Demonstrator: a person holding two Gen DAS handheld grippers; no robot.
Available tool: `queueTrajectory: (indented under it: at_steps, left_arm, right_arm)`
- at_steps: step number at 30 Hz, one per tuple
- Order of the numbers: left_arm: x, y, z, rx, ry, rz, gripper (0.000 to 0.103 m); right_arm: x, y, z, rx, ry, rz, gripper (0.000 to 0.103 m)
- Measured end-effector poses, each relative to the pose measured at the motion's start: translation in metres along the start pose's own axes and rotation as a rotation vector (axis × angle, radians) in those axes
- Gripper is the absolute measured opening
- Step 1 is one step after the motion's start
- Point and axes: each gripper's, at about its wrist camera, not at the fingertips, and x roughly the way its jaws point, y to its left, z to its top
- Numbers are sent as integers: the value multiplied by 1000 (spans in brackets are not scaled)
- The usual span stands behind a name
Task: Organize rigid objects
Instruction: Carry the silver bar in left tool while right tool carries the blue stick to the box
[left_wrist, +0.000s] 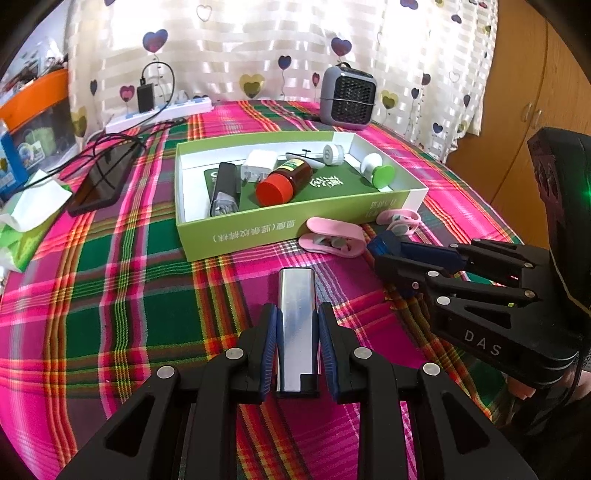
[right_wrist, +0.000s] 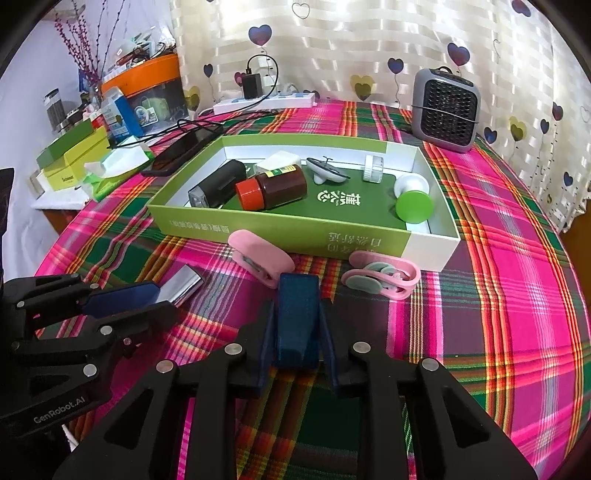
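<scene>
Both grippers loaded, low over cloth: left gripper (left_wrist: 297, 332) clamped on silver bar (left_wrist: 296, 325), right gripper (right_wrist: 297, 328) clamped on blue block (right_wrist: 297, 317). Pick step looks done; next, lift w/o slipping, carry to box (right_wrist: 432, 242), pink clips (right_wrist: 260, 262) after.

My left gripper (left_wrist: 297, 325) tilts downward toward the table, its two blue-padded fingers (left_wrist: 269, 343) drawn in close and pressing on either side of the silver case (left_wrist: 296, 328) between them. My right gripper (right_wrist: 295, 325) sits just beside it at the same downward slant, jaws narrowed against the flanks of the blue block (right_wrist: 297, 321). The two black frames lie side by side, near each other but not touching.
</scene>
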Motion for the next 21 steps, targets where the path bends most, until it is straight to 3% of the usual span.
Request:
queueTrajectory:
  at_steps: [21]
  left_arm:
    - [-9, -4, 12, -6, -28, -3, 22]
  right_arm:
    - [-15, -5, 3, 12, -48, 10, 24]
